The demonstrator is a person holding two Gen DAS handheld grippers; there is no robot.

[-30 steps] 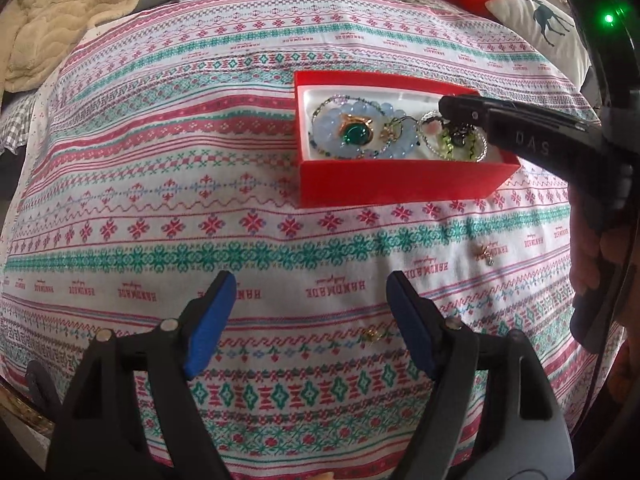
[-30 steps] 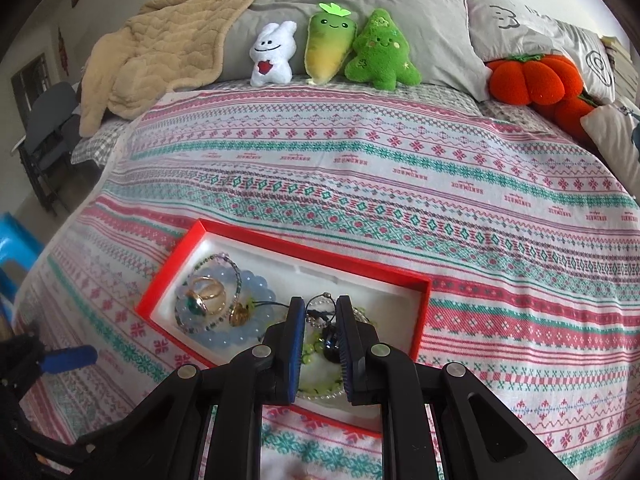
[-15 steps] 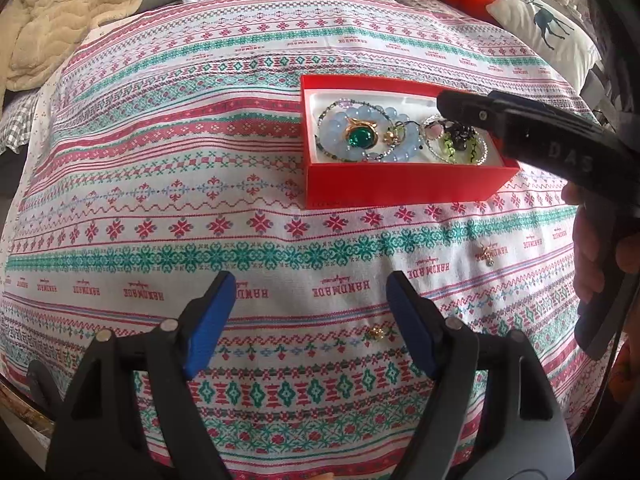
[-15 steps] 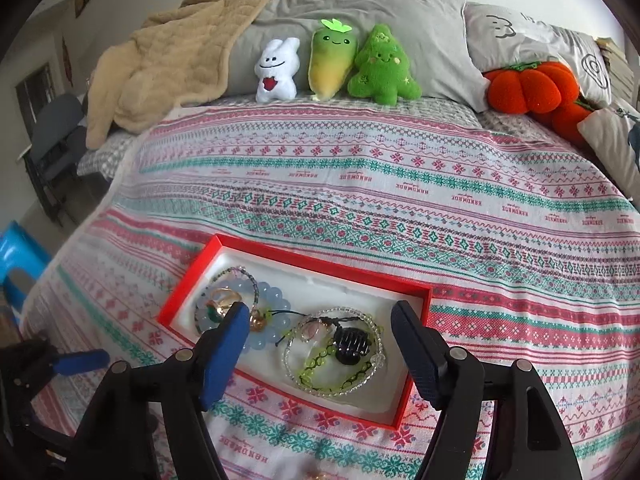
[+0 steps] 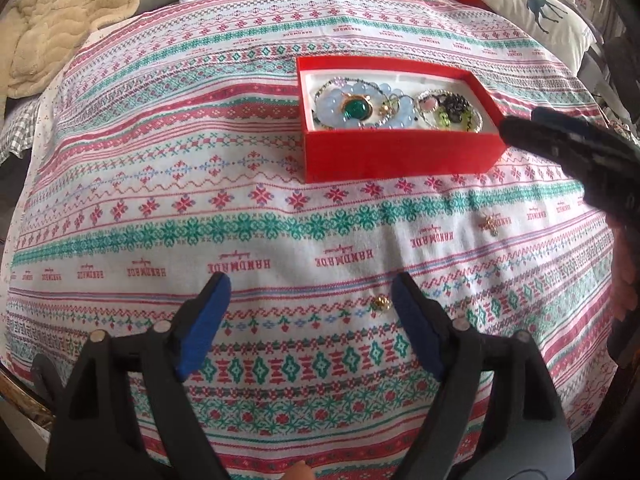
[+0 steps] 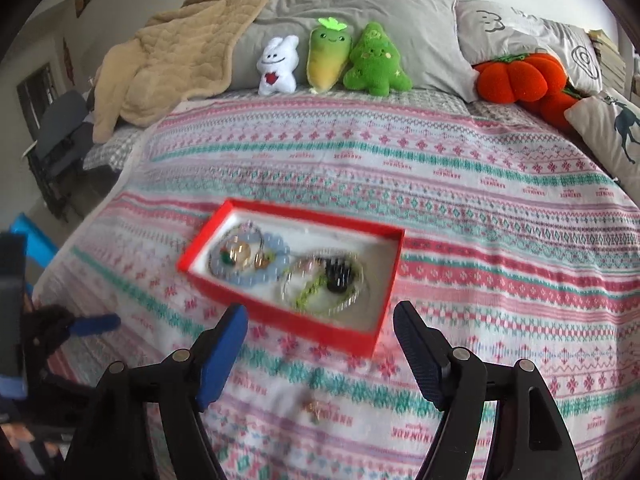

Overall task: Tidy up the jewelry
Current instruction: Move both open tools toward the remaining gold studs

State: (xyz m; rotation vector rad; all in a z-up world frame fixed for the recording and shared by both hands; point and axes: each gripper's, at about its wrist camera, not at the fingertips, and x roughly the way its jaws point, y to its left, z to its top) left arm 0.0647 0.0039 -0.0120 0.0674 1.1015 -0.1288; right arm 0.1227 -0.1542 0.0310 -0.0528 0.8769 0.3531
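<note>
A red box (image 5: pixel 400 160) on the patterned bedspread holds a blue bead bracelet (image 5: pixel 332 108), a green-stone ring (image 5: pixel 356 109) and a clear bracelet with green and black pieces (image 5: pixel 448 110). My left gripper (image 5: pixel 310 284) hovers over the bedspread, its jaws opening with only cloth between them. A small gold piece (image 5: pixel 380 303) lies just inside its right finger. A second gold piece (image 5: pixel 490 224) lies further right. My right gripper (image 6: pixel 320 312) is nearer than the red box (image 6: pixel 280 316), its jaws opening and empty, with that gold piece (image 6: pixel 314 406) below them.
Plush toys (image 6: pixel 328 60), grey pillows (image 6: pixel 360 8) and an orange pumpkin plush (image 6: pixel 516 76) line the bed's far end. A beige blanket (image 6: pixel 172 60) lies at the far left. A deer-print pillow (image 6: pixel 616 128) sits at the right edge, a chair (image 6: pixel 60 136) off the bed's left.
My right gripper opened, left the green and black bracelet in the box and drew back from it. My left gripper's jaws widened slightly; the hand stayed put.
</note>
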